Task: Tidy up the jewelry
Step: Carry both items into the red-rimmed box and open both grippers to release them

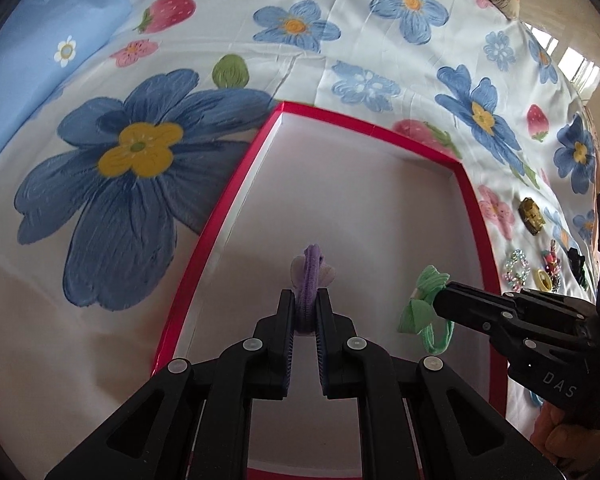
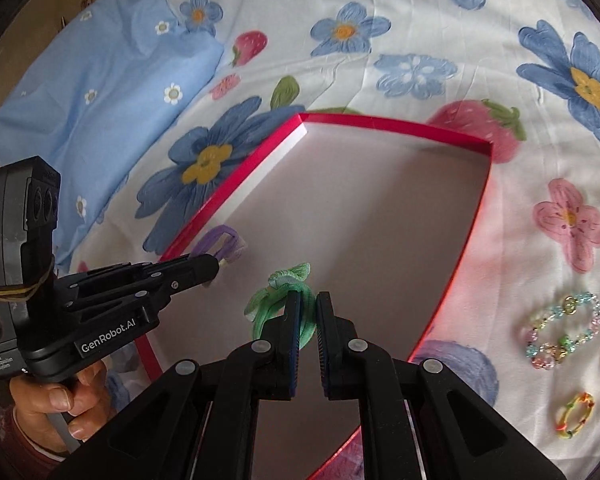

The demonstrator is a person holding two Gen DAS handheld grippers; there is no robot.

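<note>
Left wrist: left gripper (image 1: 305,300) fingers pinch purple hair tie (image 1: 311,276), right gripper (image 1: 440,298) pinches green hair tie (image 1: 422,308); soft, light, grab the band.

Floral bedsheet (image 1: 228,12), blue pillow (image 2: 100,92)

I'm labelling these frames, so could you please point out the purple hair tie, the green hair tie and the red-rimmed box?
Purple fuzzy hair tie (image 1: 310,280), left wrist view, on its band.
Green bow hair tie (image 2: 278,300), right wrist view, on its bow.
Red-rimmed white box (image 2: 400,126), right wrist view, on its far rim.
</note>
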